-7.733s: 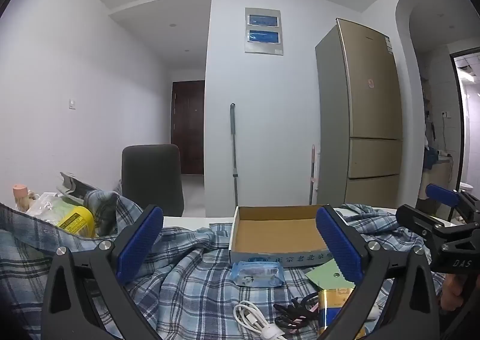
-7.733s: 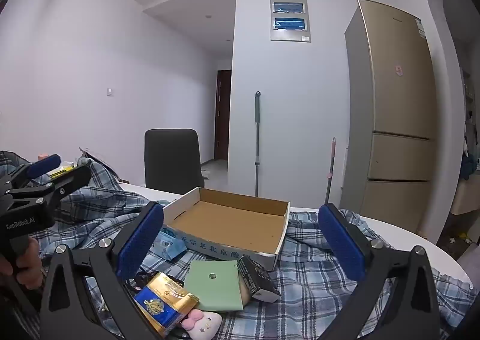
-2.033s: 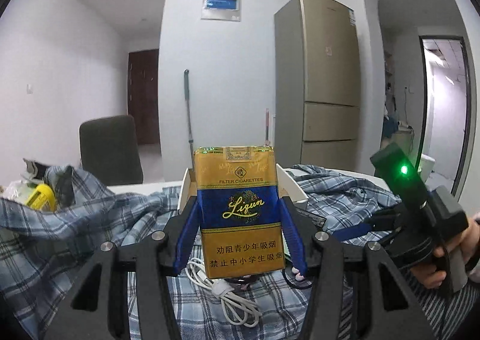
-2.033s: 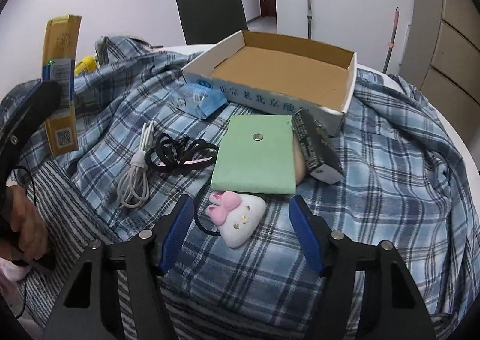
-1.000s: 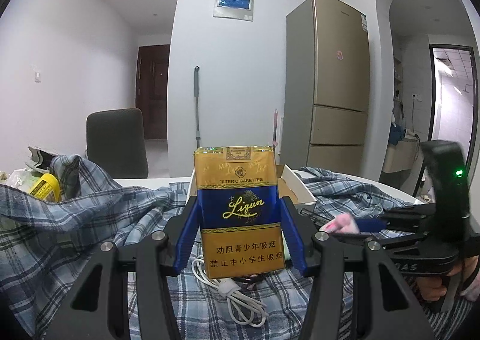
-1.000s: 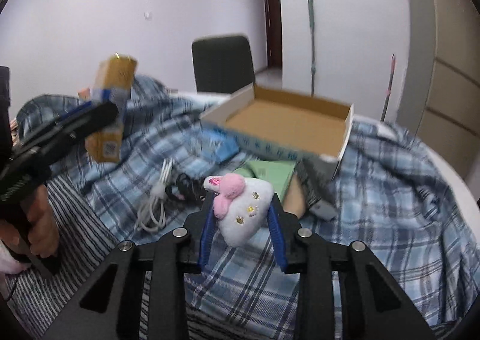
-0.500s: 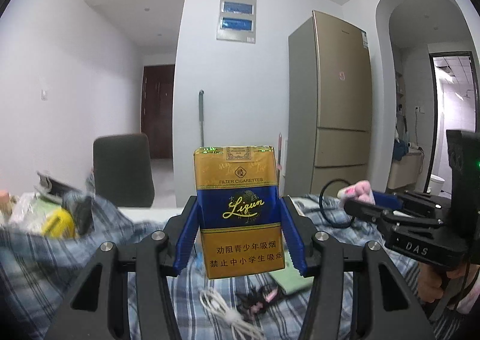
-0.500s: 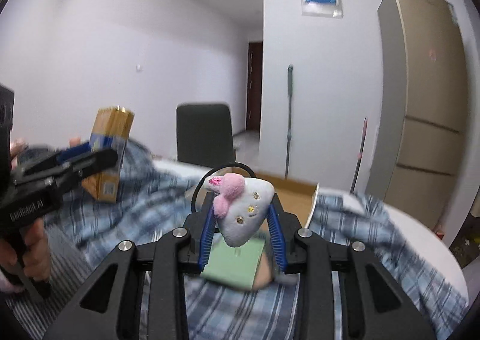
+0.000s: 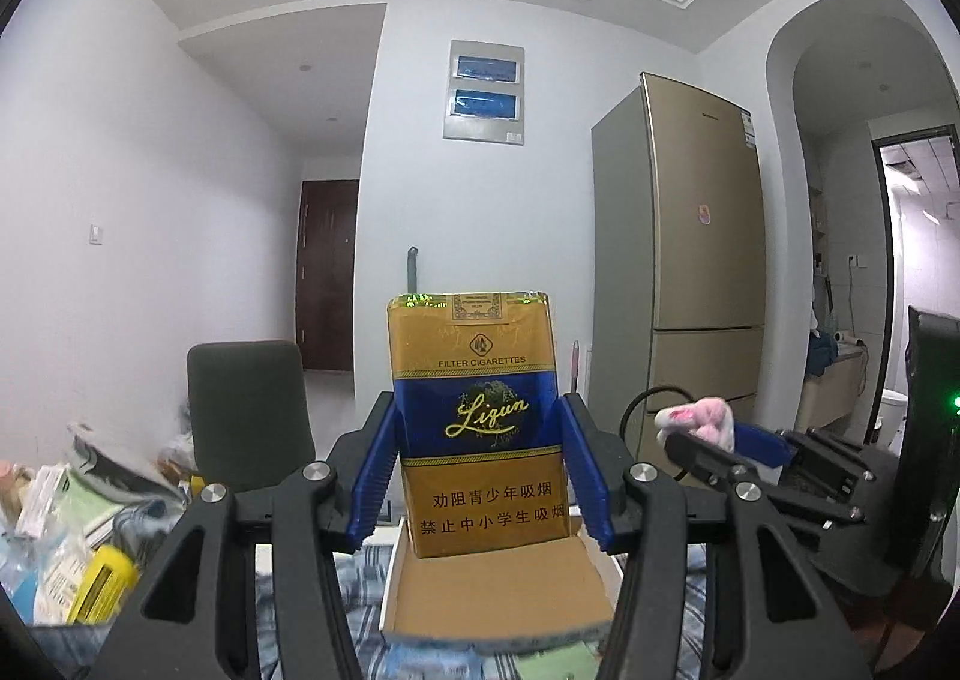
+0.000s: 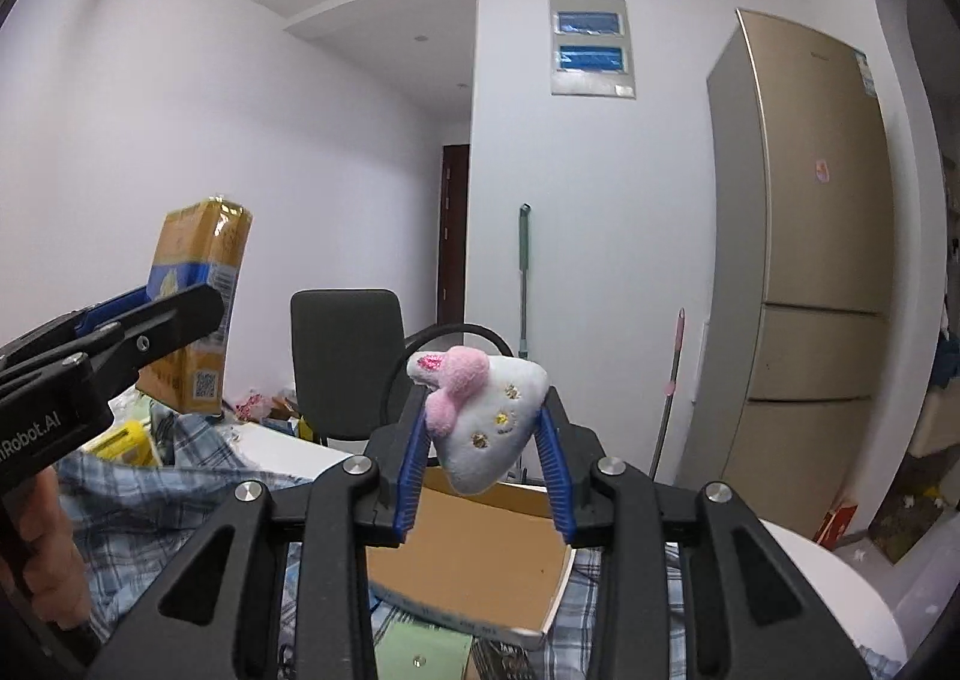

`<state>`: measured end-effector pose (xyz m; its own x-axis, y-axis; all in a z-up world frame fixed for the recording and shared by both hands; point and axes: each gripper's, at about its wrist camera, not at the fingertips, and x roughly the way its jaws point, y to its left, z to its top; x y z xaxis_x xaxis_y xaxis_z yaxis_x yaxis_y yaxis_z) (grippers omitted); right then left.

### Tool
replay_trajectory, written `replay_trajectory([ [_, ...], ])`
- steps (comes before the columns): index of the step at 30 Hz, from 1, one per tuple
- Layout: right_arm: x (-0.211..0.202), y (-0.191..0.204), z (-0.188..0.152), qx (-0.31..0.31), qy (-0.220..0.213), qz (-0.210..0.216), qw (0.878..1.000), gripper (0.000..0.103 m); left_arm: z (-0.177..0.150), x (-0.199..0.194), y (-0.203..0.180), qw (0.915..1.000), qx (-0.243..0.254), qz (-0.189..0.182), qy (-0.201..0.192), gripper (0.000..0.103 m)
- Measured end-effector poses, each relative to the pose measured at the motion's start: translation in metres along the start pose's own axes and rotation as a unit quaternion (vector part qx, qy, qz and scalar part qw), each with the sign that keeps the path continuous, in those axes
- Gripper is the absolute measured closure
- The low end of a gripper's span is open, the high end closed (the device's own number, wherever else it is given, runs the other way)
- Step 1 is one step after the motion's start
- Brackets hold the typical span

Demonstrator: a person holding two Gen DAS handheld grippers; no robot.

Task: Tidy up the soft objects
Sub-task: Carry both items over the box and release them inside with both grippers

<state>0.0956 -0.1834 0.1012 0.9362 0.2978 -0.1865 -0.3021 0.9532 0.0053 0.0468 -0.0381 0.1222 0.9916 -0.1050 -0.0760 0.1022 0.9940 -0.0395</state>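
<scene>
My left gripper [image 9: 480,470] is shut on a gold and blue cigarette pack [image 9: 480,422] and holds it upright above the open cardboard box [image 9: 498,602]. The pack also shows in the right wrist view [image 10: 198,314]. My right gripper [image 10: 483,458] is shut on a white plush toy with pink ears [image 10: 480,416], which has a black loop behind it, and holds it above the same box [image 10: 480,554]. The plush also shows in the left wrist view [image 9: 699,425], to the right of the pack.
A blue plaid shirt [image 10: 168,494] covers the table. A green pouch [image 10: 420,659] lies in front of the box. Yellow packets and clutter [image 9: 90,578] sit at the left. A dark chair [image 9: 246,404], a mop and a gold fridge [image 9: 690,284] stand behind.
Both grippers have moved forward and over the box, still holding the pack and the plush. The view has tilted up, so less of the table shows.
</scene>
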Motion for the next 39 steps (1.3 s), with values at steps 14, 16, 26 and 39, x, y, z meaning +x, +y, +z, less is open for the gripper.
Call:
replay_trajectory([
  [14, 0.073, -0.006, -0.022, 0.030, 0.062, -0.009, 0.998, 0.070, -0.021, 0.091, 0.009, 0.9972, -0.015, 0.006, 0.073, 0.048],
  [16, 0.081, -0.007, -0.031, 0.028, 0.077, -0.009, 0.997, 0.070, -0.030, 0.107, 0.014, 0.9948, -0.018, 0.010, 0.100, 0.048],
  [26, 0.121, -0.022, -0.074, 0.045, 0.169, -0.009, 0.985, 0.070, -0.073, 0.174, 0.027, 0.9748, -0.023, 0.005, 0.222, 0.048],
  [39, 0.149, -0.011, -0.107, 0.028, 0.253, 0.011, 0.967, 0.039, -0.111, 0.204, 0.039, 0.9573, -0.033, 0.025, 0.286, 0.013],
])
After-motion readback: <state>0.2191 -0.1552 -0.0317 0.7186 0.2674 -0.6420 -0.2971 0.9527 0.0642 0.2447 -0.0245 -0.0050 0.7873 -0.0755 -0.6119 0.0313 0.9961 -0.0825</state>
